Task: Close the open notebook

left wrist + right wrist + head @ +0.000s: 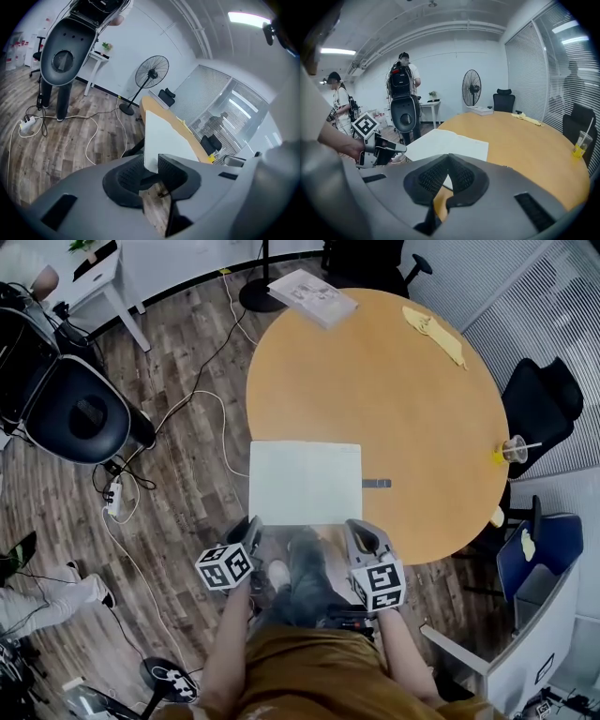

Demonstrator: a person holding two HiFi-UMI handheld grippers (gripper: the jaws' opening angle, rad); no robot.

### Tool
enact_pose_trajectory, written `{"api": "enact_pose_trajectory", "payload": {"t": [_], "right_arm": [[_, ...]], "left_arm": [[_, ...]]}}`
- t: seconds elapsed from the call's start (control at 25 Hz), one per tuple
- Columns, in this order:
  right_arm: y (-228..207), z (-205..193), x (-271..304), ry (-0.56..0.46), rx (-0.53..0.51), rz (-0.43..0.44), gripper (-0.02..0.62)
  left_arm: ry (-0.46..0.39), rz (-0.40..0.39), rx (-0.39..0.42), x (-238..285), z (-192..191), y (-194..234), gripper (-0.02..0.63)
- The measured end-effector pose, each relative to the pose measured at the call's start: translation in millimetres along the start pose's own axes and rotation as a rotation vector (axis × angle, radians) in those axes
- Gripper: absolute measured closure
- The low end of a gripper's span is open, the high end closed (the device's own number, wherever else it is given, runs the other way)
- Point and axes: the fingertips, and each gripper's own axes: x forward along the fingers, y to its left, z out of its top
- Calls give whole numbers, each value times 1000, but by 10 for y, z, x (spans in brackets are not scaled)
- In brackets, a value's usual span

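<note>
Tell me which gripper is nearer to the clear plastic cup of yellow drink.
Right. The right gripper is at the open white notebook's near right corner, toward the clear plastic cup; the left gripper is at its near left corner.

I find no legible text, brand, number or sign in any view. The open notebook [305, 482] shows blank pages. The marker cubes [225, 567] bear only black-and-white square patterns. Print on the booklet [312, 298] across the counter [412, 399] is too small to read.
</note>
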Motion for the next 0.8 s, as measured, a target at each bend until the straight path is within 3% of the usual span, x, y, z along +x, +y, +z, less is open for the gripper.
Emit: {"api": "enact_pose_trajectory", "payload": {"t": [0.8], "right_arm": [[-9, 192, -333, -79, -6, -72, 583]], "left_arm": [[-39, -53, 63, -203, 213, -211, 528]]}}
